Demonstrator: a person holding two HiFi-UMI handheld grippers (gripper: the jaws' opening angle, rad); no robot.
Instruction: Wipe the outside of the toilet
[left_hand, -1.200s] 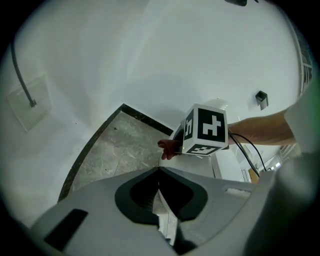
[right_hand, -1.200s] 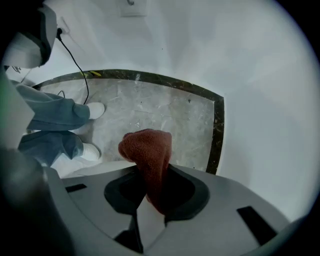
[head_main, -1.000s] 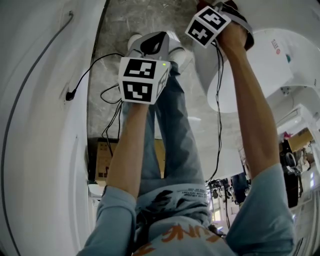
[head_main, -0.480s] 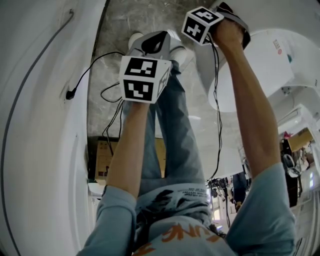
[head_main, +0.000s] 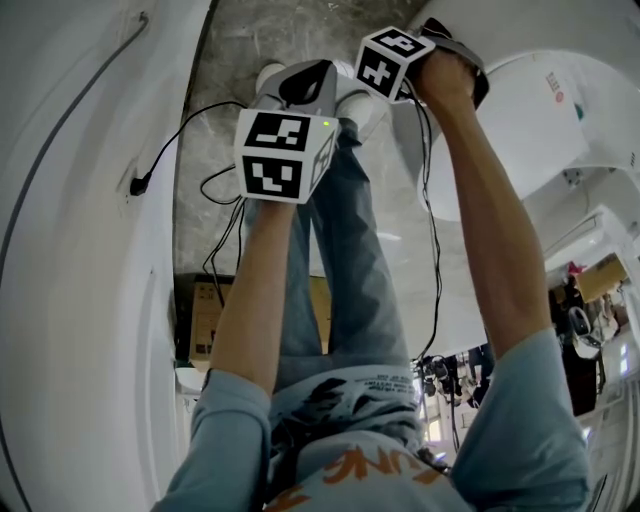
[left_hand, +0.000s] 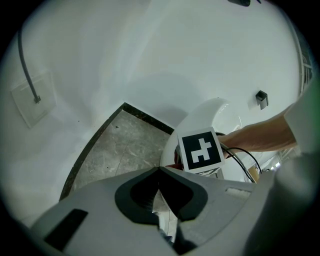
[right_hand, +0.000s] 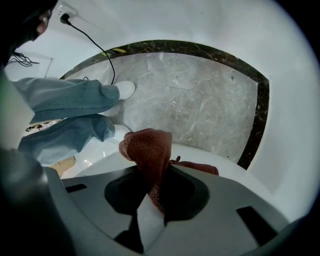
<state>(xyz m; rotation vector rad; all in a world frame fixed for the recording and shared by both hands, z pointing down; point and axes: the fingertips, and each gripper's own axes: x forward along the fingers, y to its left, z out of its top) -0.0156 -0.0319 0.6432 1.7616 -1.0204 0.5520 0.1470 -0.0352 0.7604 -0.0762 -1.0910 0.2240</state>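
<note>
The white toilet (head_main: 520, 130) fills the head view's upper right, and its curved bowl (right_hand: 210, 155) lies just under my right gripper (right_hand: 152, 175). That gripper is shut on a dark red cloth (right_hand: 149, 147), which bunches out past the jaws and rests against the bowl's outside. In the head view only the right gripper's marker cube (head_main: 390, 62) and the hand behind it show, and the cloth is hidden. My left gripper (left_hand: 160, 172) hangs over the floor, left of the toilet, jaws together with nothing in them. Its cube (head_main: 275, 155) sits over the person's legs.
Grey marble floor (right_hand: 200, 105) runs to a dark skirting (right_hand: 257, 125) and white walls. The person's jeans (right_hand: 70, 100) and white shoes (right_hand: 124, 89) stand close to the bowl. Black cables (head_main: 215, 185) trail on the floor, and a cardboard box (head_main: 205, 320) sits behind the legs.
The right gripper has slid left and a little farther away along the toilet's front with the cloth. The left gripper has stayed where it was.
</note>
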